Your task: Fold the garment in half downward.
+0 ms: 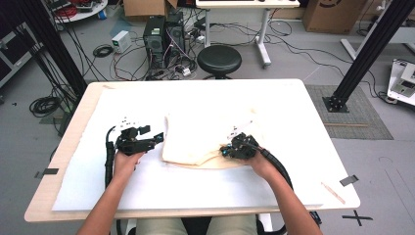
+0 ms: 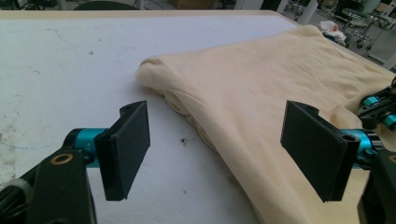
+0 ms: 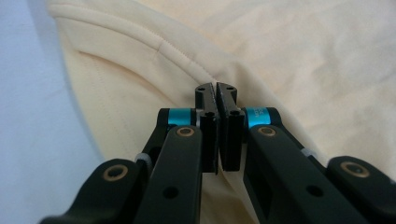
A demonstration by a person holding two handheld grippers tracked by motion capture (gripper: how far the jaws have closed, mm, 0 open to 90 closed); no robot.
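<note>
**Cream cloth pinched at its near edge**

Black jaws of the right gripper (image 3: 218,95) fill the foreground of the right gripper view, pressed together with a thin fold of the cloth (image 3: 289,60) caught between them, just below a stitched hem that curves across the fabric.

Largest on the scene is the table (image 1: 313,127), light wood at the rim and covered by a white sheet (image 1: 161,183). On the sheet, a little right of the middle, lies the cloth (image 1: 200,132), pale cream, soft and loosely folded, with rounded bunched folds along its left edge and a flat upper surface. The right gripper (image 1: 228,152) grips it at the near right corner, the person's right hand (image 1: 259,164) behind it.

The left gripper (image 1: 159,138) sits just beside the cloth's left edge, held by the left hand (image 1: 126,161). In the left gripper view its jaws stand wide apart with nothing between them: one pad over bare white sheet, the other over the cloth (image 2: 261,88), whose rolled edge lies between the two. The left gripper (image 2: 217,149) touches no fabric that can be seen.

Beyond the table's far edge stand a round black stool (image 1: 219,59) and a computer tower (image 1: 154,39) among loose cables on the floor. A black frame post (image 1: 369,51) rises at the right, well apart from the work. Nothing lies between the grippers and the cloth.
</note>
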